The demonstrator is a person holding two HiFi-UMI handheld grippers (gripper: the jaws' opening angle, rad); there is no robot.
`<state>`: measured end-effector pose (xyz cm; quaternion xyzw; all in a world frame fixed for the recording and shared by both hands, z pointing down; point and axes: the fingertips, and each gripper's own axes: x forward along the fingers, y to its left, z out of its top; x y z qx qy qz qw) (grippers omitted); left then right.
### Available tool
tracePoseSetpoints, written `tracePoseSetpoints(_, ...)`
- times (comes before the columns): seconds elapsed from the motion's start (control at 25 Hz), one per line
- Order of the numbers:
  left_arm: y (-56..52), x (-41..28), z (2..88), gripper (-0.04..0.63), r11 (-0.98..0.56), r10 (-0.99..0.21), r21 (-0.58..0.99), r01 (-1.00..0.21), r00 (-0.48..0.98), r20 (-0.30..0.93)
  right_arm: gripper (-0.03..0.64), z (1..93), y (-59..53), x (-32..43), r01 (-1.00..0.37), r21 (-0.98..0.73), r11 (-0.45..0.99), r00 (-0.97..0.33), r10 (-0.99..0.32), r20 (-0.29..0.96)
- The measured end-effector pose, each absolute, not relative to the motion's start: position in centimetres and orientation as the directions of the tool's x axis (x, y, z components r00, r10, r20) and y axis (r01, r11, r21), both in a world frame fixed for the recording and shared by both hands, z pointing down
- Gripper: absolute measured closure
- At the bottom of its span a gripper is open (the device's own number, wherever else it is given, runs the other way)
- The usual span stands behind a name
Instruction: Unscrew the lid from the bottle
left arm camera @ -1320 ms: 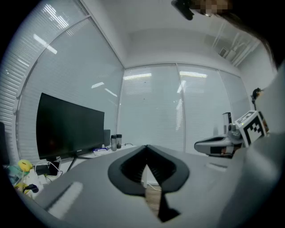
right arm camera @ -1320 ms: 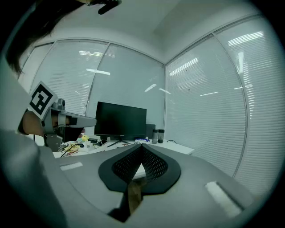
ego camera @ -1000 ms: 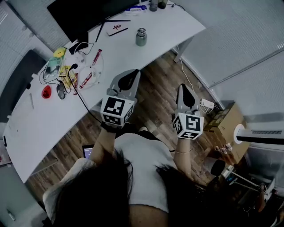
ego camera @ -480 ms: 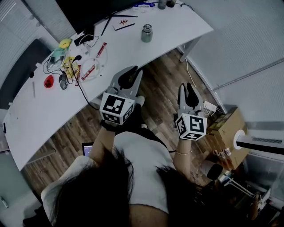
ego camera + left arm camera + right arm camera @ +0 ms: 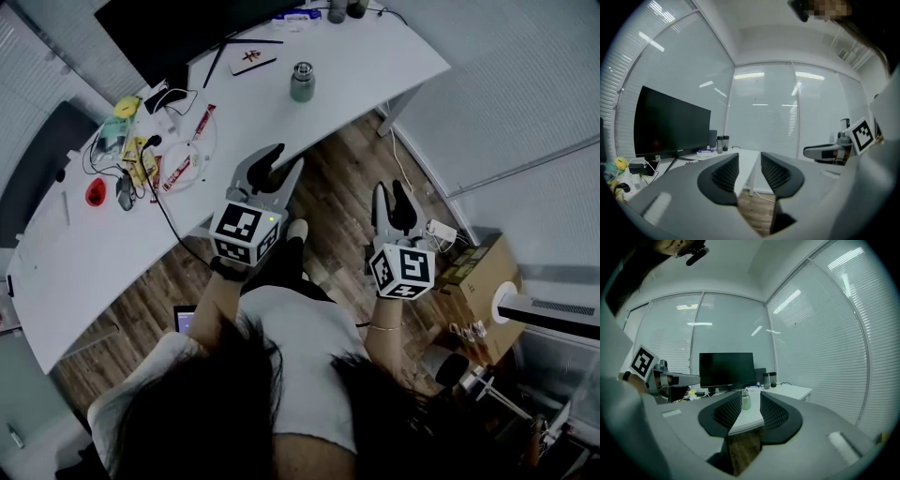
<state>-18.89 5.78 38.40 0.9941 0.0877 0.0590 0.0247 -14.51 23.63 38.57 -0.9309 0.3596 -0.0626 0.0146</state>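
Upright, lidded bottle point(image 5: 301, 82) near desk point(image 5: 375, 56) edge, open room around.

Overhead and low views sharing desk point(image 5: 375, 66)

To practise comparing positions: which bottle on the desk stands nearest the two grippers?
The pale green bottle, alone by the desk's near edge; the two dark bottles stand far back.

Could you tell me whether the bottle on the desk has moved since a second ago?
No. The bottle stands in the same place on the desk, equally far from the dark card to its left.
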Motion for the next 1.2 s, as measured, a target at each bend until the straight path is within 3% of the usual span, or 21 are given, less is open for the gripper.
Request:
tracePoseSetpoints(0.72, -3.3, -2.5, 38.7, 0.423, -0.990, 0.126, 0.083, 0.117, 0.986, 0.108, 0.433, 39.2, 14.9, 2.5, -0.716, -0.108, -0.690, 0.675, -0.724, 0.147)
tracePoseSetpoints(1.2, -7.2, 0.8, 39.2, 0.323, -0.985, 0.140, 0.115, 0.126, 0.983, 0.120, 0.396, 38.1, 8.8, 7.0, -0.795, -0.093, -0.600, 0.586, -0.798, 0.141)
